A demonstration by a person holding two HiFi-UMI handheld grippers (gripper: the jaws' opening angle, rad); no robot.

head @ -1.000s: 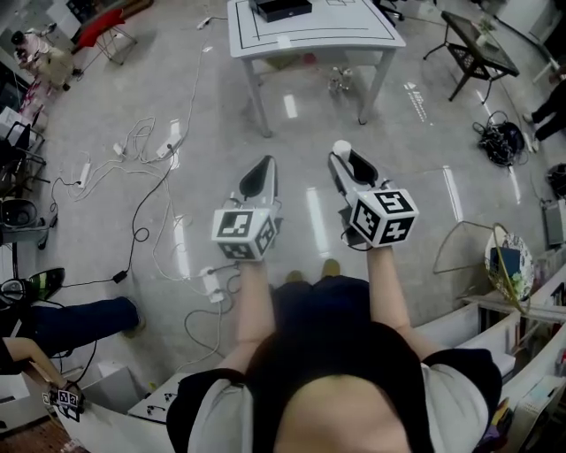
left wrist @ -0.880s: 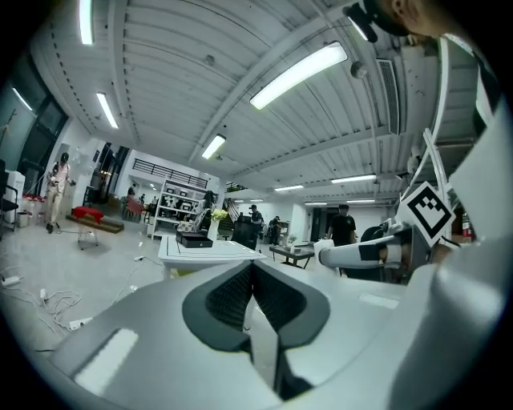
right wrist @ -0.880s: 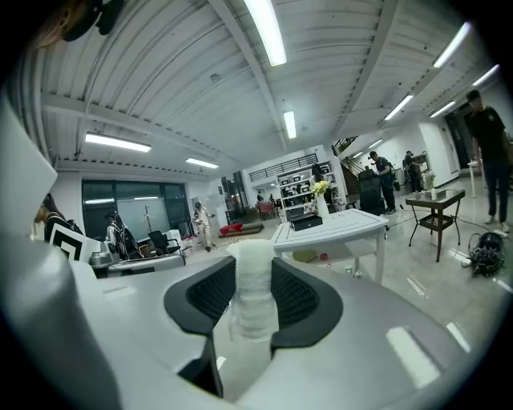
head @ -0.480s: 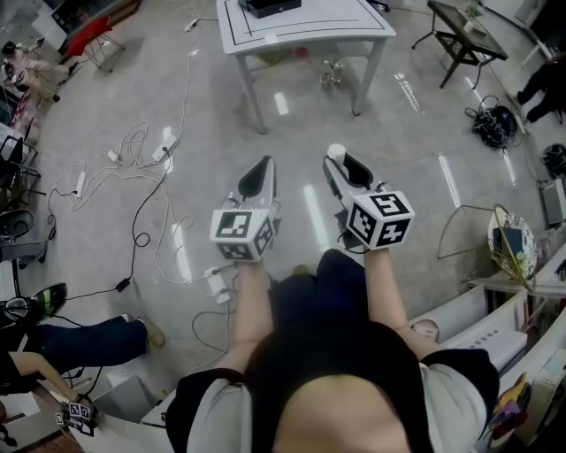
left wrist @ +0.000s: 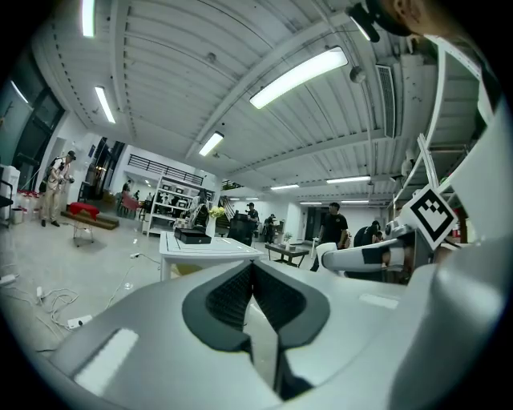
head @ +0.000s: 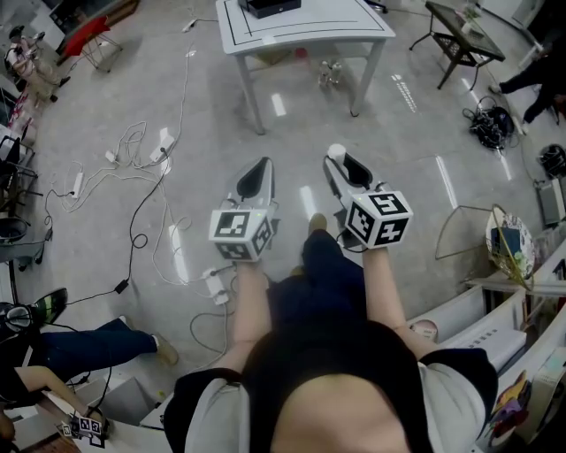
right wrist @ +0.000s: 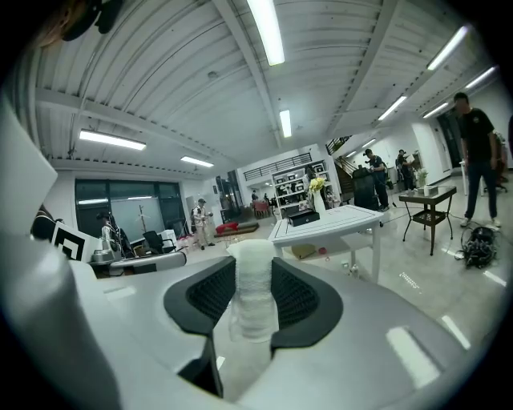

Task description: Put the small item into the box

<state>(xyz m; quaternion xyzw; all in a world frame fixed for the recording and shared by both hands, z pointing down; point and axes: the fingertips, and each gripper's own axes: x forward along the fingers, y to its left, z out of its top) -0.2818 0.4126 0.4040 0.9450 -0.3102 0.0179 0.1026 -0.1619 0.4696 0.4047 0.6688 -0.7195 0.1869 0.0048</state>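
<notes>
Currently, I read both tools in the air above the floor, side by side in front of the person holding them and well short of the white table at the top of the head view.

The left tool has its jaws pressed together. Its own view shows the black ribbed jaw faces meeting at the tips with nothing between them.

The right tool pinches the white roll, a small cylinder with a textured, cloth-like surface. The roll stands upright between the jaws, both jaw faces bear on its sides, and its top end projects past the jaw tips. In the head view that end shows as a white disc at the front of the right tool.

The black box sits on the white table toward its far edge, cut by the top of the head view and well apart from both tools. In the right gripper view the box lies ahead and a little to the right of the roll.

Loose white cables and power strips lie on the floor to the left. A dark side table stands to the right of the white table. Another person's leg shows at the lower left. I see several people standing in the background of both gripper views.
</notes>
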